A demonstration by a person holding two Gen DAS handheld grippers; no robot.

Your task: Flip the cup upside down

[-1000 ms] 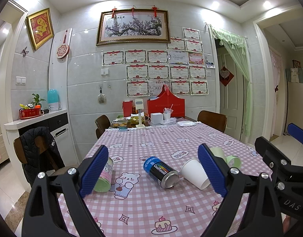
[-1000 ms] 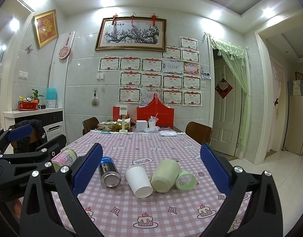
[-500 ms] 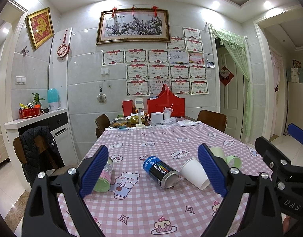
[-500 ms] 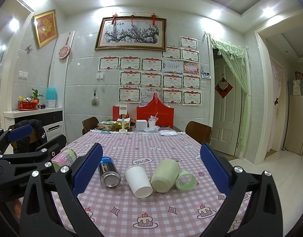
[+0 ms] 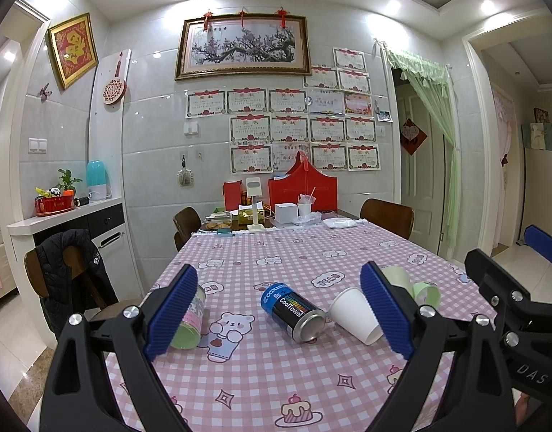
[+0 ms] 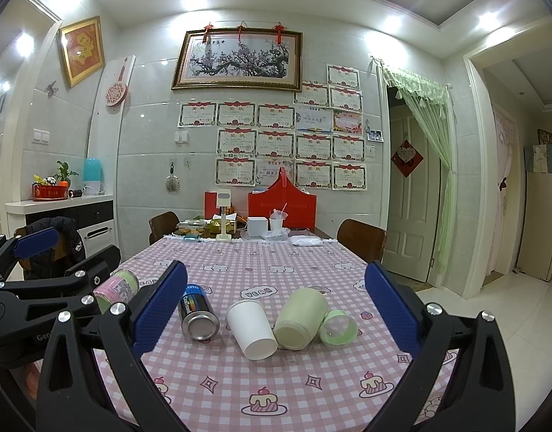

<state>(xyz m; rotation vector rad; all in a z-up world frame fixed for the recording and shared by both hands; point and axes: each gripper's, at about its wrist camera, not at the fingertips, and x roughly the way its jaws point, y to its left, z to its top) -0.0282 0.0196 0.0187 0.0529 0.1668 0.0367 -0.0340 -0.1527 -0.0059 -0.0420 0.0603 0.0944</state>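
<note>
White cup [image 6: 252,327] lies on its side on the table [image 6: 276,388], beside a can [image 6: 198,315]. Left gripper [image 5: 279,315] and right gripper [image 6: 274,309] gape wide, holding nothing.

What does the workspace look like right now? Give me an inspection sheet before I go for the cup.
Surface: table with pink checked cloth, cartoon prints.
Job's things: white paper cup on its side, apart from both grippers.
Clutter: blue can, pale green cup, small green cup, pink-and-green cup, all on their sides; boxes at the far end.
Grippers: left gripper open, empty; right gripper open, empty.
Cables: nothing seen.
Surroundings: chairs, wall certificates, curtained doorway.
</note>
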